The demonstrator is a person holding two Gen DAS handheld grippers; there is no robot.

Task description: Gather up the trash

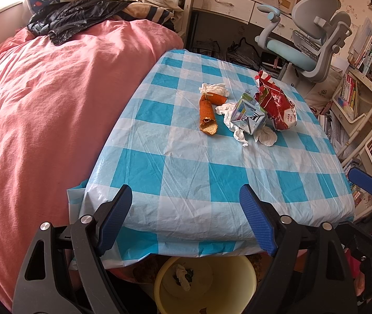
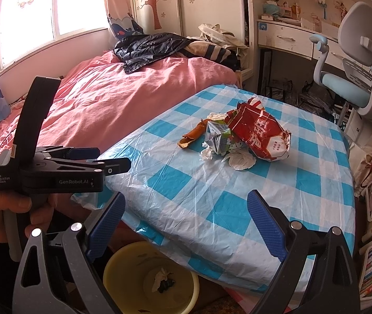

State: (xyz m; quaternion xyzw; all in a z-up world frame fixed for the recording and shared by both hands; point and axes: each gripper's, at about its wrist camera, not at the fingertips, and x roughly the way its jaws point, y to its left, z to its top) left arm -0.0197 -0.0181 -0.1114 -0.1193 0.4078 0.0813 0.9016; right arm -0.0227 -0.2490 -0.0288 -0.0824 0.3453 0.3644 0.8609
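Note:
Trash lies in a pile on the blue-checked table: an orange peel, a crushed drink carton, a red snack bag and crumpled white tissues. The same pile shows in the right wrist view: peel, carton, bag, tissues. A yellow bin with a tissue inside stands under the table's near edge. My left gripper is open and empty at the near edge; it also shows in the right wrist view. My right gripper is open and empty.
A bed with a pink quilt borders the table's left side, with a black jacket on it. A grey-blue desk chair and desk stand beyond the table. Bookshelves line the right.

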